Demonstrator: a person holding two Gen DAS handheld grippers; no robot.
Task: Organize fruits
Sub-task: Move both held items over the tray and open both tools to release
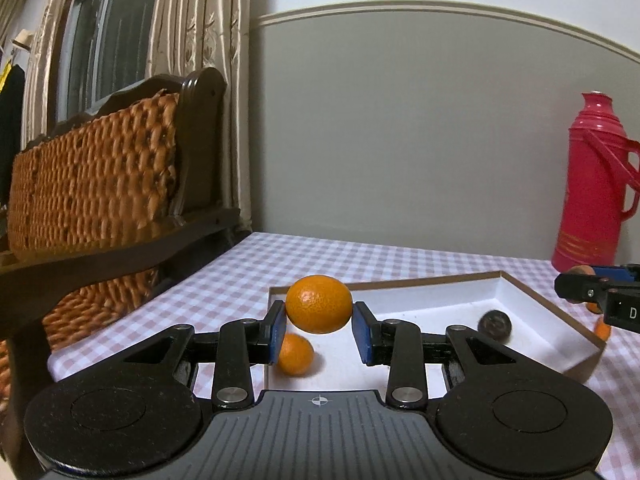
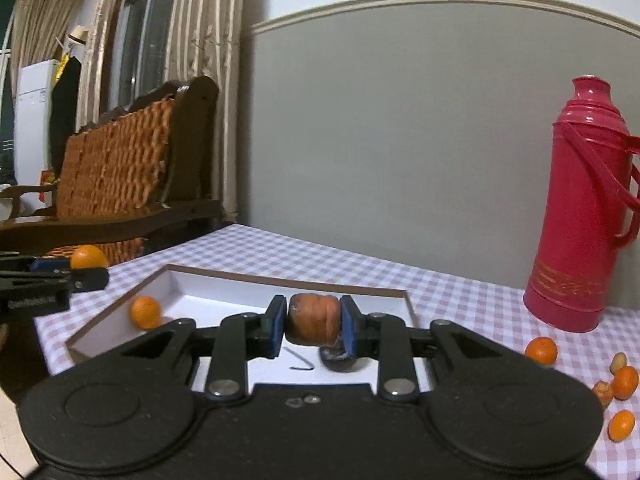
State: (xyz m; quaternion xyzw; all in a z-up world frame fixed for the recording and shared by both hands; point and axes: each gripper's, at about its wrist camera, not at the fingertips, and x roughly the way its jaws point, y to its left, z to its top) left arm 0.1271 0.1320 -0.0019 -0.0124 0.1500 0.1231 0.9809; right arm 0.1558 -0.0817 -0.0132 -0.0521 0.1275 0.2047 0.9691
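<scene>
Left gripper [image 1: 319, 326]: blue fingers [image 1: 279, 330] clamped on a round orange [image 1: 319, 304], held above the near left corner of a shallow white box [image 1: 536, 298]. Right gripper [image 2: 313, 328]: fingers clamped on a wrinkled, brown-orange fruit [image 2: 314, 320], held over the same box. Box on a pink-checked table [image 2: 460, 304]; inside, a small orange [image 2: 145, 312] by the left wall, a dark round fruit [image 1: 495, 324] on the floor and a bent metal key [image 2: 301, 361] near the front. Loose small oranges [image 2: 541, 351] on the table at right, near a red thermos [image 2: 580, 208]. Wicker-backed chair [image 1: 96, 176] beyond the table's left edge.
</scene>
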